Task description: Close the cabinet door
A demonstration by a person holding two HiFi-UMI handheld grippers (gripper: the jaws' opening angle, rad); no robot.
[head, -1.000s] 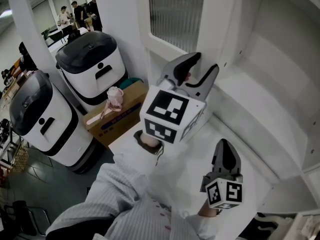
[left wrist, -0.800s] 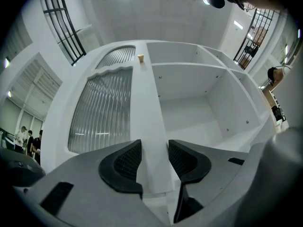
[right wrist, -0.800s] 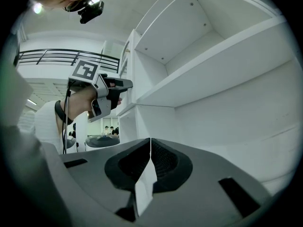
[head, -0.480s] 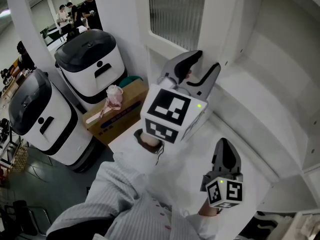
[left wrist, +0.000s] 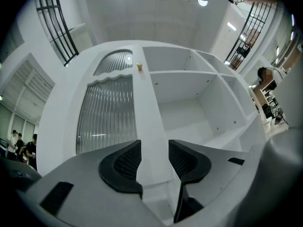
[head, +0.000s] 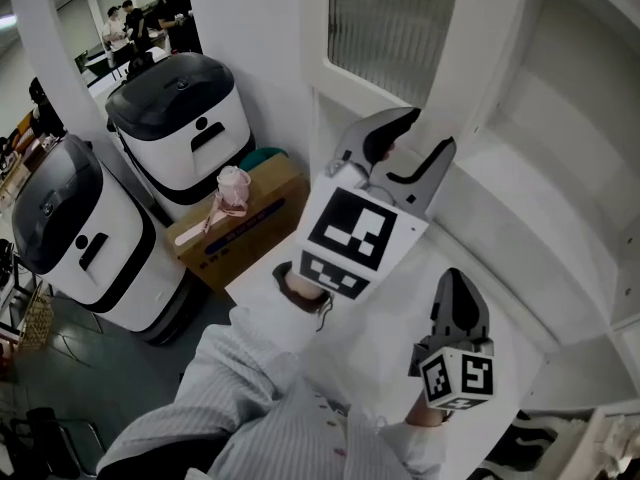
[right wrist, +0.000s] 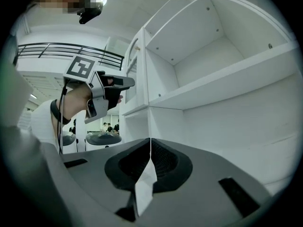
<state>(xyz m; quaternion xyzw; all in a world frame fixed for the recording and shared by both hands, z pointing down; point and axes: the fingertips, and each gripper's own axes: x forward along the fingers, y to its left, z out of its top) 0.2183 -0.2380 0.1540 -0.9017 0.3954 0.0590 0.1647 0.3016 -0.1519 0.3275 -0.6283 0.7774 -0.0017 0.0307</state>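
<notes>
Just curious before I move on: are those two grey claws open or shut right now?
Left gripper: open; edge of the white ribbed-glass cabinet door shows between its jaws.
Right gripper: shut, holding nothing.

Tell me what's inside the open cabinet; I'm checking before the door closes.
Only bare white shelves and walls show in the cabinet. Whatever lies behind the ribbed-glass door is covered.

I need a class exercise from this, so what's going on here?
A person holds a gripper in each hand at a white cabinet. The left gripper, open, is lined up on the edge of the open door without clamping it. The right gripper is shut and empty, lower down. The door isn't closed yet.
</notes>
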